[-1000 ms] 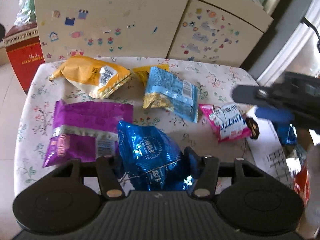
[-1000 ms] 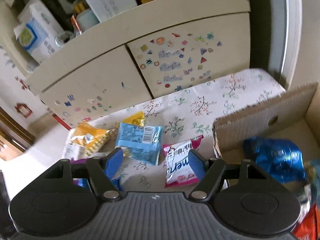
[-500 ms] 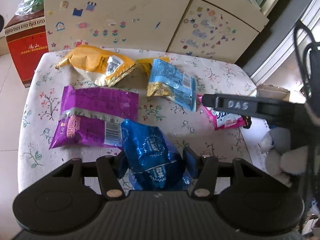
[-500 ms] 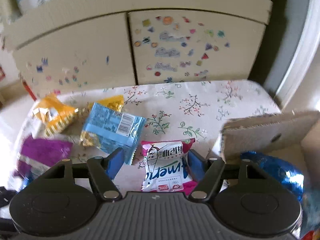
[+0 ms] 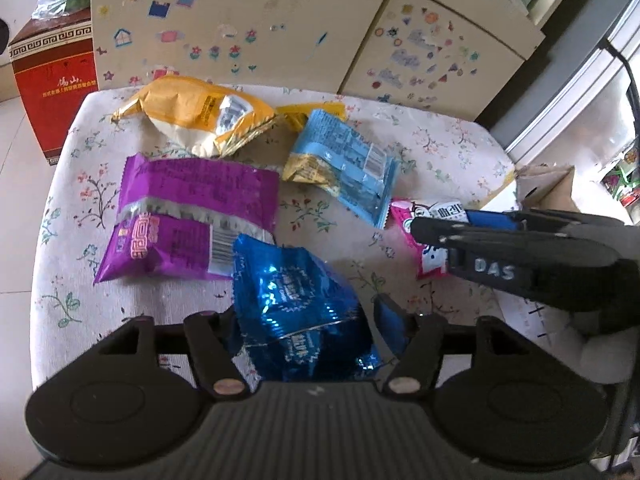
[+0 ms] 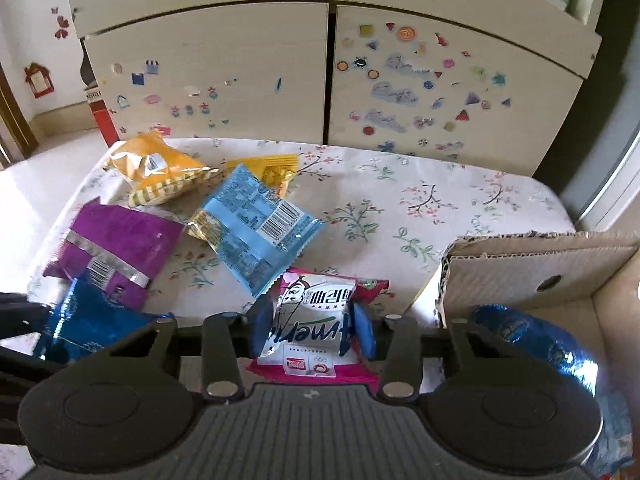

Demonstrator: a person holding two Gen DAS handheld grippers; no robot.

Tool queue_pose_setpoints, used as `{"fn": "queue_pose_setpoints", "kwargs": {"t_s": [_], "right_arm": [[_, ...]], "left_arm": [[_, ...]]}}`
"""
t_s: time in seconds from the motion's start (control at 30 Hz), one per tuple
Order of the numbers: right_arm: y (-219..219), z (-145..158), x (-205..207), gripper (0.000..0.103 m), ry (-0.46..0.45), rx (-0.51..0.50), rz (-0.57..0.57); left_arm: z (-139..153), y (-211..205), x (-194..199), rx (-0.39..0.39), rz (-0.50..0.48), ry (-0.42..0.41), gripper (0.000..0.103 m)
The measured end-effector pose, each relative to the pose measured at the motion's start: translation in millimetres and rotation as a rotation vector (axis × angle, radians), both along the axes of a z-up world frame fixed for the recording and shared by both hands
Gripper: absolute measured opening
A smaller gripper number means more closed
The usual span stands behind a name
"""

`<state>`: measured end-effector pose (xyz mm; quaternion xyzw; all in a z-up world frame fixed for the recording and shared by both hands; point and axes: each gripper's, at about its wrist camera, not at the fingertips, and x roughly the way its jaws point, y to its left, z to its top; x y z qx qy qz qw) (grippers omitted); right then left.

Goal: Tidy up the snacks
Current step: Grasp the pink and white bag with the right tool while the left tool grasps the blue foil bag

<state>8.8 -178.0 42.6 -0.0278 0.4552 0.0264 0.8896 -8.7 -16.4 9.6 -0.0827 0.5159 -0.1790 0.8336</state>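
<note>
Blue foil, shiny and puffed, fills the left wrist view: that crinkled blue foil snack bag (image 5: pixel 296 304) lies on the floral tablecloth (image 5: pixel 72 216) between the left gripper (image 5: pixel 310 320) fingers, whose jaws have just been opening; the right pad stands clear of it, so it looks released. Beyond lie a purple foil packet (image 5: pixel 192 220), a yellow pouch (image 5: pixel 200 120) and a light-blue wrapper (image 5: pixel 344 164).

Right wrist view: the right gripper (image 6: pixel 312 330) has just been closing, its blue pads now against a pink-and-white snack packet (image 6: pixel 316 320). One blue foil bag (image 6: pixel 536 344) already sits in the cardboard box (image 6: pixel 540 272); several snacks remain outside.
</note>
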Motion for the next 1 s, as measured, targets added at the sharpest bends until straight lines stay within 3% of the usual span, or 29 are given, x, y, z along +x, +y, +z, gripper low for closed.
{"fn": "queue_pose_setpoints", "kwargs": {"t_s": [0.13,0.33,0.47,0.73,1.0], "right_arm": [[1.2,0.7,3.3,0.058,-0.006,0.023,-0.021],[19.3,-10.5,3.4,0.059,-0.002,-0.150,0.031],[19.7,-11.8,2.1,0.048,-0.015,-0.212,0.048],[7.4,9.9,-8.5,0.047,-0.055,-0.088,0.025],[5.0,36.2,-30.9,0.047,-0.110,-0.051,0.007]], "left_arm": [[-2.3,-3.4,-0.3,0.015,-0.002,-0.009,0.067],[-3.1,-11.7,-0.8,0.056,-0.019,-0.029,0.067],[-1.4,-17.2,-4.6,0.088,-0.051,-0.065,0.057],[8.9,-21.2,-11.3,0.067,-0.076,-0.104,0.056],[26.7,-16.7,-16.2,0.016,-0.041,-0.131,0.056]]}}
